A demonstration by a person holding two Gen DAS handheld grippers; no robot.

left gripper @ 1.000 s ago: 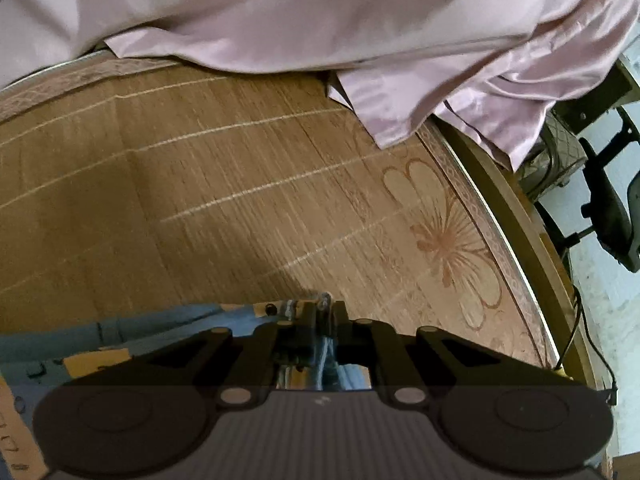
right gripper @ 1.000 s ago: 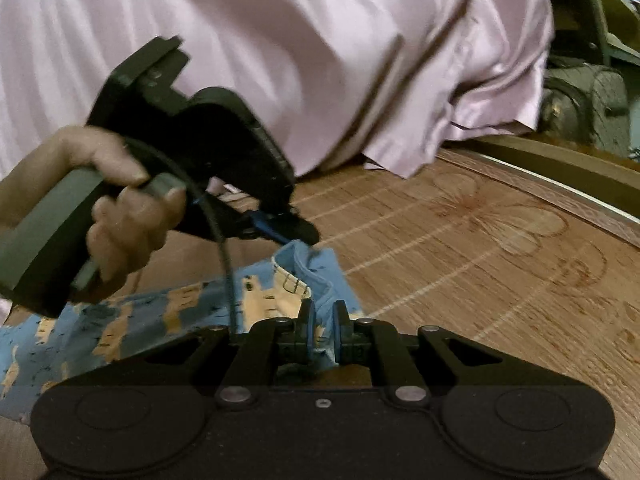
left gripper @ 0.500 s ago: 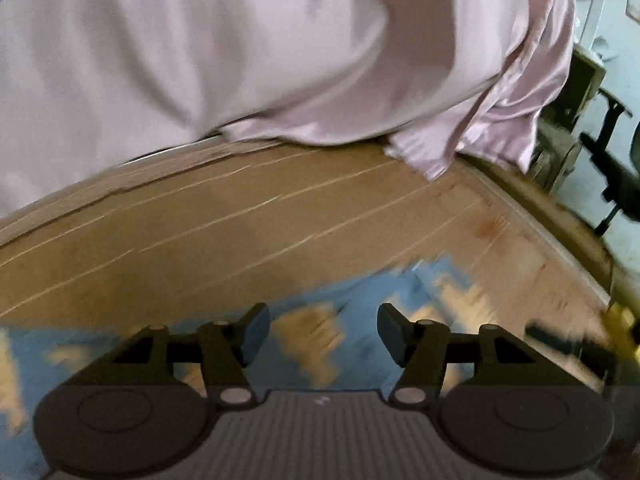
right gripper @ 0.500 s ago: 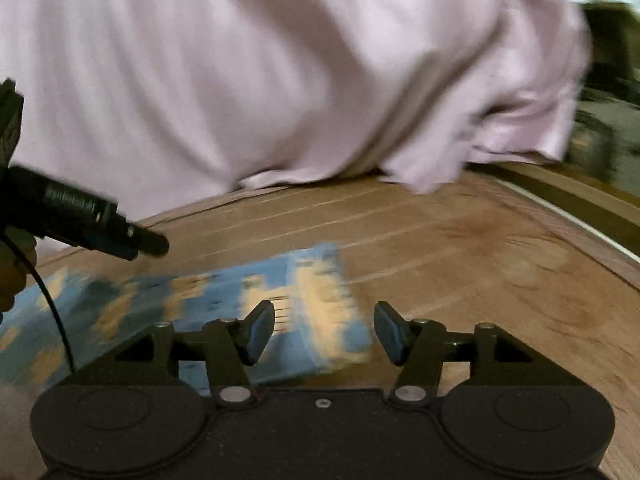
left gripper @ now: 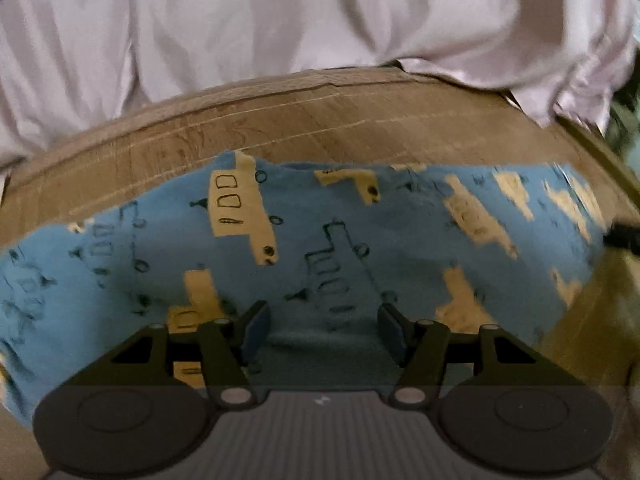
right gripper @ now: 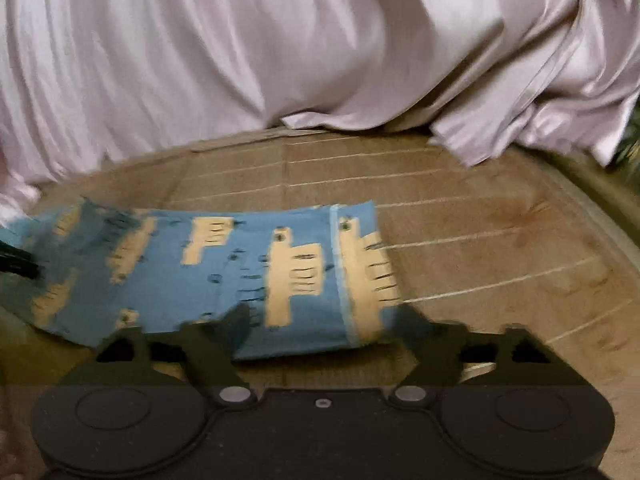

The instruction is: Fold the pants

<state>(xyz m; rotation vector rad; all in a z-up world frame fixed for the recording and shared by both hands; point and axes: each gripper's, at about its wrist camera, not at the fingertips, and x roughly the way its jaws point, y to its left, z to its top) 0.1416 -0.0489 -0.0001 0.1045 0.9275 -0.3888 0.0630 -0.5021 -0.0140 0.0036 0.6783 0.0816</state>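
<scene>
Two hand-held grippers hover over a folded pair of small pants. The left gripper (left gripper: 322, 330) has its two fingers spread wide, with nothing between them; only blue cloth shows below the gap. The right gripper (right gripper: 320, 330) is likewise wide open and grips nothing, though its picture is smeared by motion.

The pants (left gripper: 320, 248) are blue with cream vehicle shapes and thin dark line drawings. They lie flat as a long band across a woven bamboo mat (right gripper: 480, 248) that has pale stitched lines and a faint flower print. In the right wrist view, a hem with a lighter stripe (right gripper: 344, 272) marks the band's right end, just ahead of the right gripper. At the far left edge of that view a dark tip, probably the other gripper, sits beside the cloth. Behind the mat hangs a large drape of pale pink satin fabric (right gripper: 280, 48), its lower edge resting on the mat, well apart from the pants.

The pants look folded lengthwise, with a further fold across probably left. The risk from here is a pinch that catches only the top layer, which would peel the fold open. Uneven lifting by the two sides could skew the edges, and dragging could bunch the soft cloth on the ridged mat.
</scene>
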